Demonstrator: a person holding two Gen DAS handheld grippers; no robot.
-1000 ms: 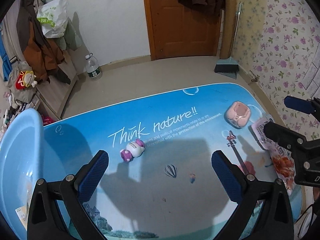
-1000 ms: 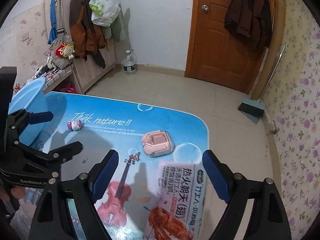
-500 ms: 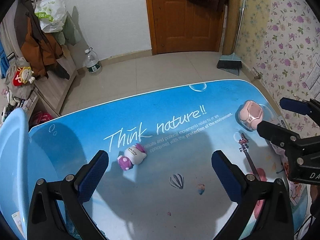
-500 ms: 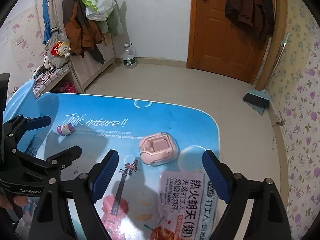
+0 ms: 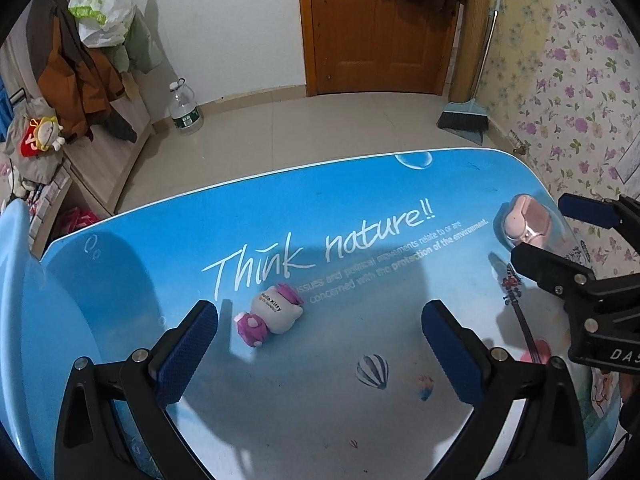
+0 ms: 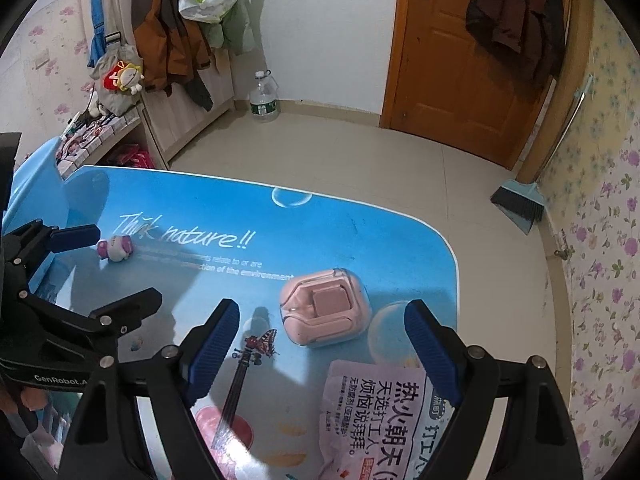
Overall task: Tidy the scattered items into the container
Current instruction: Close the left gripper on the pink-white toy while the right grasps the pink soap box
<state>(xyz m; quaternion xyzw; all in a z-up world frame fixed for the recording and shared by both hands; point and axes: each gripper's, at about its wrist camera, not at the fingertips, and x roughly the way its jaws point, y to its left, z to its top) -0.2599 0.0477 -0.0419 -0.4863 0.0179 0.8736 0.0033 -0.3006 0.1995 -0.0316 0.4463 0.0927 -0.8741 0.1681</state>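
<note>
Left wrist view looks down on a blue table (image 5: 360,208) printed with white lettering, a violin and balloons. The left gripper (image 5: 320,332) hangs above it with its jaws spread wide and nothing between the pads. A small white and purple toy (image 5: 270,314) lies on its side on the table, just ahead of the left finger and apart from it. A pale blue basin (image 5: 16,320) fills the left edge of the picture, standing on the table's left end. At the right edge the right gripper (image 5: 560,232) reaches in from the side, and a pink case (image 5: 524,226) lies on the table close beside its fingers.

Right wrist view shows the right gripper (image 6: 322,334) also spread wide and empty. The pink case (image 6: 324,312) sits on the table between the lines of its two fingers, a little ahead of the tips, touching neither. A white snack packet (image 6: 384,416) with dark Chinese characters lies flat, nearer the camera than the case, its right edge passing under the right finger. At the far left the toy (image 6: 116,249) lies by the lettering, next to the left gripper (image 6: 112,264), with the basin (image 6: 32,184) behind.

Beyond the table are a tiled floor, a wooden door (image 6: 452,60), a water bottle (image 6: 264,98), a broom (image 6: 520,204) and hanging coats (image 6: 168,36).
</note>
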